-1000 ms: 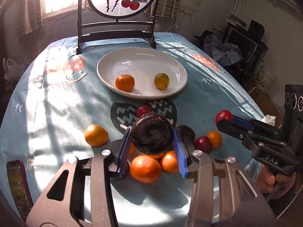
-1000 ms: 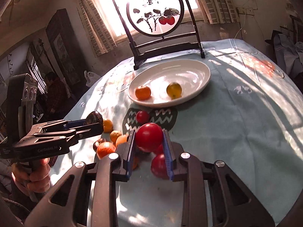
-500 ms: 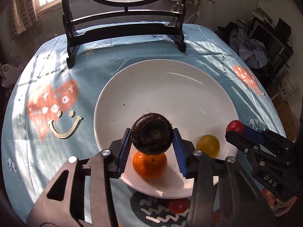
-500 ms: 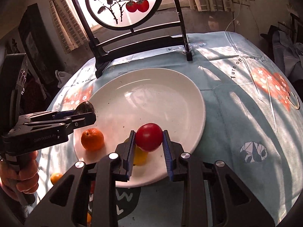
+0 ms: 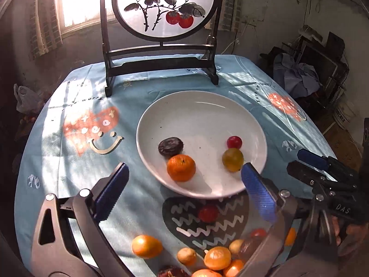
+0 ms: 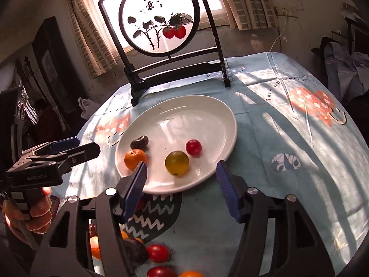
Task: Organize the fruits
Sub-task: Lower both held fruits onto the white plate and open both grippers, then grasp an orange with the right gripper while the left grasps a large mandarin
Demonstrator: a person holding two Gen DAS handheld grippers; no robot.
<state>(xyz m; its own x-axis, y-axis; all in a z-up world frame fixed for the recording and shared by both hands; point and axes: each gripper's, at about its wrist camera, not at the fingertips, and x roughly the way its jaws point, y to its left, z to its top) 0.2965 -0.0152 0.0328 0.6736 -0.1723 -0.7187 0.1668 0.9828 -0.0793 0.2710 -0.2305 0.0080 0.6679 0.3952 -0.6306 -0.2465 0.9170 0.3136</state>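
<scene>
The white plate [image 5: 200, 101] [image 6: 184, 115] holds a dark wrinkled fruit [image 5: 170, 146] [image 6: 139, 142], an orange [image 5: 181, 168] [image 6: 135, 158], a yellow-green fruit [image 5: 233, 159] [image 6: 177, 163] and a small red tomato [image 5: 234, 142] [image 6: 193, 147]. My left gripper [image 5: 184, 168] [image 6: 87, 145] hangs above the plate's near left rim, jaws opening wide, nothing between them. My right gripper [image 6: 182, 165] [image 5: 296, 160] hovers at the near right rim, jaws opening too, and empty. Loose oranges and tomatoes [image 5: 216, 257] [image 6: 158, 252] lie on the cloth below both grippers.
A black stand with a round painted screen [image 5: 161, 64] [image 6: 159, 18] rises behind the plate. The round table carries a light blue printed cloth [image 5: 76, 161]. Dark clutter and clothes [image 5: 299, 76] sit beyond the table's right edge. A hand [image 6: 37, 212] grips the left handle.
Both grippers have let go: the dark fruit and the red tomato now lie on the plate. Both sets of jaws have spread, and both grippers have drawn back from over the plate.
</scene>
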